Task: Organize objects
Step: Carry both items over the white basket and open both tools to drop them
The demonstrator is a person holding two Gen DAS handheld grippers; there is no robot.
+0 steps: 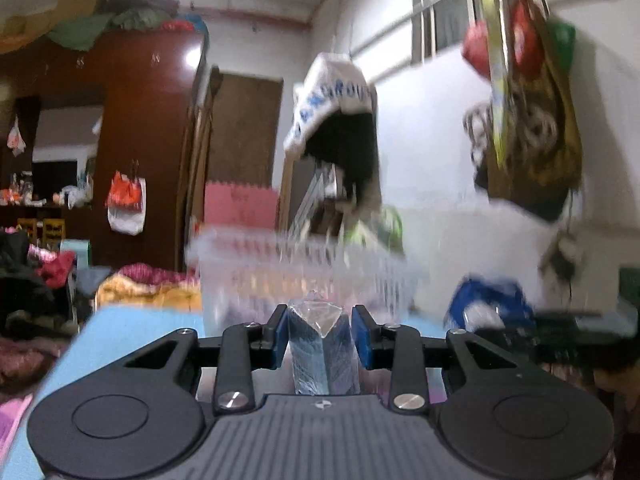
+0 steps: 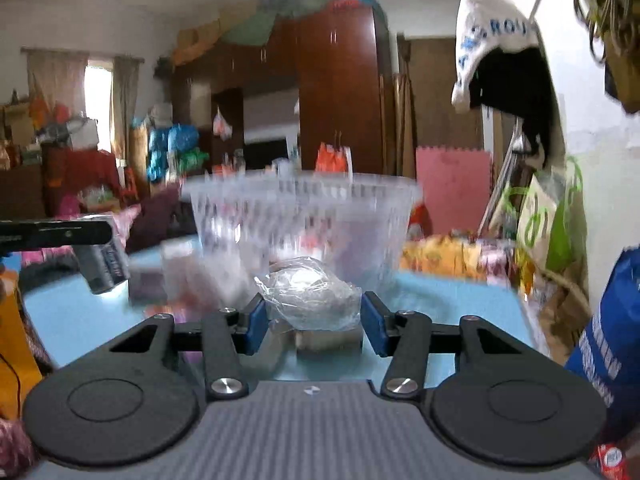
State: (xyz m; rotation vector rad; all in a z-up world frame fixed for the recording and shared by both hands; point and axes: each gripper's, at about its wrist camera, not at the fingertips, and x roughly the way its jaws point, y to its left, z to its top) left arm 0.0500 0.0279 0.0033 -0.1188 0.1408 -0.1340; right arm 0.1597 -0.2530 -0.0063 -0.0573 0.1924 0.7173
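Observation:
In the left wrist view my left gripper (image 1: 320, 316) is shut on a dark blue box wrapped in clear film (image 1: 322, 356), which stands upright between the blue pads. Just behind it is a clear plastic basket (image 1: 256, 276) on the light blue table (image 1: 132, 328), blurred by motion. In the right wrist view my right gripper (image 2: 313, 304) is shut on a crinkled clear plastic packet with something white inside (image 2: 312, 292), held above the table. The same basket (image 2: 360, 216) is right ahead. At the left edge the dark box (image 2: 105, 264) hangs under the left tool's black frame.
Blurred small items (image 2: 176, 268) lie on the table left of the basket. A blue bag (image 2: 600, 352) sits at the table's right side by the wall. A white cap (image 2: 492, 40) and bags (image 1: 528, 128) hang overhead. Clothes piles and a wardrobe (image 1: 152, 128) stand beyond.

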